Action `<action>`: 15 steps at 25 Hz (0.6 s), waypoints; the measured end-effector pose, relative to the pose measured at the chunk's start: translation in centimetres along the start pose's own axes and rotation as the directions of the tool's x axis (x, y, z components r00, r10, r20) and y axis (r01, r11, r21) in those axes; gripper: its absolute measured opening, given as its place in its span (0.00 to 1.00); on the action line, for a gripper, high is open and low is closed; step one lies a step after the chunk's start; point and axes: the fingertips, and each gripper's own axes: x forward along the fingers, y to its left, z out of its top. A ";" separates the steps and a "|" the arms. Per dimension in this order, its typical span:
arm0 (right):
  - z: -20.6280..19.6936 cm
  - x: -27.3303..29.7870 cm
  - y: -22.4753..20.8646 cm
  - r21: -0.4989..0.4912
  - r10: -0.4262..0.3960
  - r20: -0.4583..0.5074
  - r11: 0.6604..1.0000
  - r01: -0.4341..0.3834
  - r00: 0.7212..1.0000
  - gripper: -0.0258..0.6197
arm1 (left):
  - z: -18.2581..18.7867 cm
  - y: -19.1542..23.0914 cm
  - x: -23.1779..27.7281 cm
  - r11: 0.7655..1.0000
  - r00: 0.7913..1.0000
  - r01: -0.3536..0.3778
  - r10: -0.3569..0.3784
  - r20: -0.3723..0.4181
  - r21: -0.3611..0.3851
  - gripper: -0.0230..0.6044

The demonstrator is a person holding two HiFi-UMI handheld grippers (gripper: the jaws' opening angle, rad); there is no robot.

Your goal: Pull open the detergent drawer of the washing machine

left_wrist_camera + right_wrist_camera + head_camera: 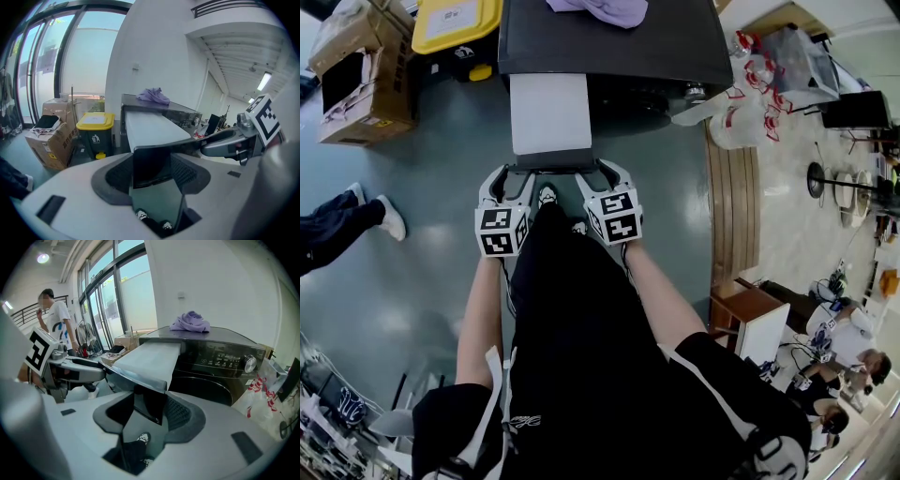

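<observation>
The washing machine (609, 37) stands at the top of the head view, and its long white detergent drawer (548, 112) reaches far out toward me. A dark front panel (551, 161) ends the drawer. My left gripper (517, 178) is shut on the panel's left end and my right gripper (598, 176) on its right end. In the left gripper view the panel (151, 164) sits between the ribbed pads (187, 171). The right gripper view shows the same panel (149, 405) held between its pads (180, 413), with the machine's control panel (225, 363) behind.
A purple cloth (600, 9) lies on the machine's top. A yellow-lidded bin (455, 28) and a cardboard box (361, 75) stand to the left. Plastic bags (750, 84) lie to the right by a wooden step (733, 206). Another person's legs (347, 220) are at the left.
</observation>
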 end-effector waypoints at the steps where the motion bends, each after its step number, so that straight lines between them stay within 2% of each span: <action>1: -0.1 -0.1 0.1 0.000 0.000 0.000 1.000 0.000 1.000 0.36 | -0.1 0.0 -0.1 1.000 1.000 0.000 0.000 0.000 0.000 0.41; 15: -1.4 -1.1 0.7 -0.001 0.006 -0.003 1.000 -0.006 1.000 0.36 | -1.2 -0.9 -1.3 1.000 1.000 -0.008 0.008 -0.003 -0.005 0.41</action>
